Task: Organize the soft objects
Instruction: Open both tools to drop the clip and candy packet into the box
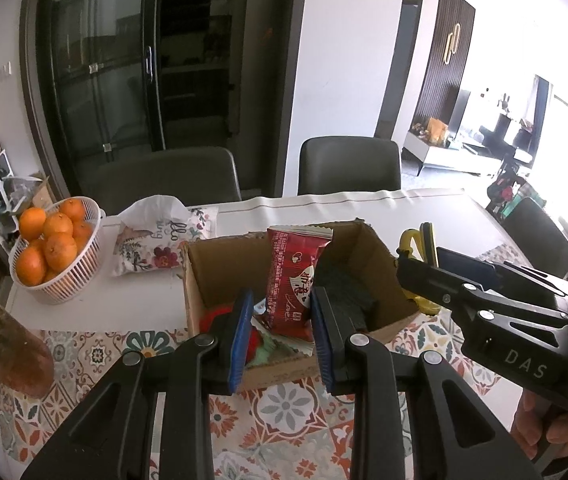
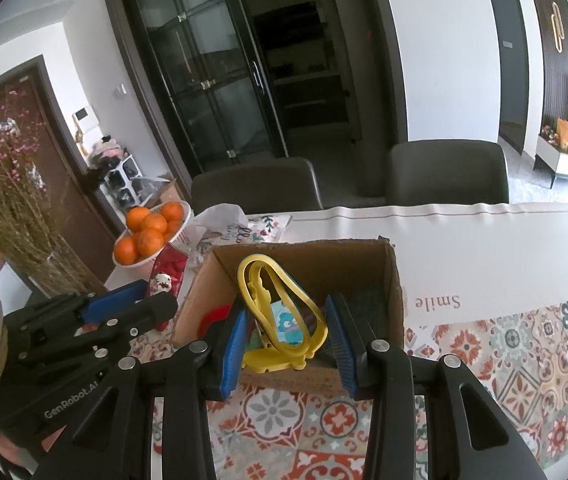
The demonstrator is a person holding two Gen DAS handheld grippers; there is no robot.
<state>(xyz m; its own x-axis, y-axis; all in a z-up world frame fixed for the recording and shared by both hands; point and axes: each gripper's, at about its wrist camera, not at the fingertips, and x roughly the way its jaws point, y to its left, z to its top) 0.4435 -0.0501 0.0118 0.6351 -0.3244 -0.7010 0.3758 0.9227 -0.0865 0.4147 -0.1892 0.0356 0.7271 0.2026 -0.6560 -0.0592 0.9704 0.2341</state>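
Note:
My left gripper (image 1: 281, 330) is shut on a red snack packet (image 1: 292, 280) and holds it upright over the open cardboard box (image 1: 219, 268). My right gripper (image 2: 288, 334) is shut on a yellow soft toy (image 2: 279, 312) with a blue cartoon patch, held over the same box (image 2: 324, 260). In the box lie a red item (image 1: 213, 318), a green item (image 1: 269, 344) and a dark grey cloth (image 1: 344, 284). In the left wrist view the right gripper (image 1: 424, 256) reaches in from the right. In the right wrist view the left gripper (image 2: 139, 300) holds the red packet (image 2: 167, 276) to the left of the box.
A white basket of oranges (image 1: 49, 248) stands at the left on the table, next to a floral tissue pouch (image 1: 155, 236). A vase of dried flowers (image 2: 15, 200) stands at the left. Two dark chairs (image 1: 348, 168) stand behind the table. A patterned cloth (image 1: 284, 412) covers the near side.

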